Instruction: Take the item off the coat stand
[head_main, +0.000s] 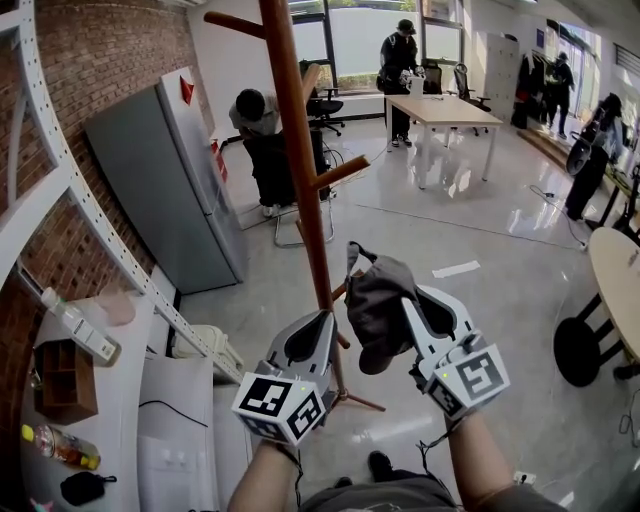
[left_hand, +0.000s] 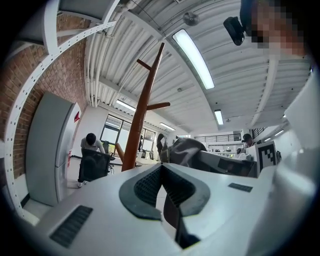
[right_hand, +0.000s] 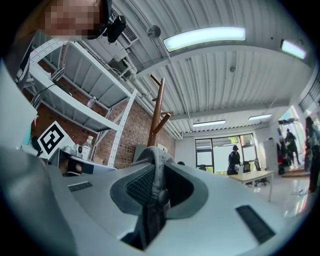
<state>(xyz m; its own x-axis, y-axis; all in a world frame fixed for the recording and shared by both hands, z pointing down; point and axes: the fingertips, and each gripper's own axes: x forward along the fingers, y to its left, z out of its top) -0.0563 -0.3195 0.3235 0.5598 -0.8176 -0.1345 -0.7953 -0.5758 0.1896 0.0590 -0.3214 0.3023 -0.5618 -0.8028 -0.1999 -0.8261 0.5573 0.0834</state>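
Above glossy floor (head_main: 480, 240), right gripper (head_main: 408, 300) fingers clench grey cap (head_main: 372, 300); left gripper (head_main: 318, 325) fingers pressed together.

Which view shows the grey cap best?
The head view: the whole cap shows, held in the right gripper beside the stand. The right gripper view shows only a fold pinched between its jaws; the left gripper view shows part beyond its jaws.

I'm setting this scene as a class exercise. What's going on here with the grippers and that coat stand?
A person stands by a wooden coat stand with a gripper in each hand. The right gripper has its fingers closed on a dark grey cap, held low in front of the stand's pole and apparently clear of the pegs. The left gripper is shut, empty, and sits alongside.
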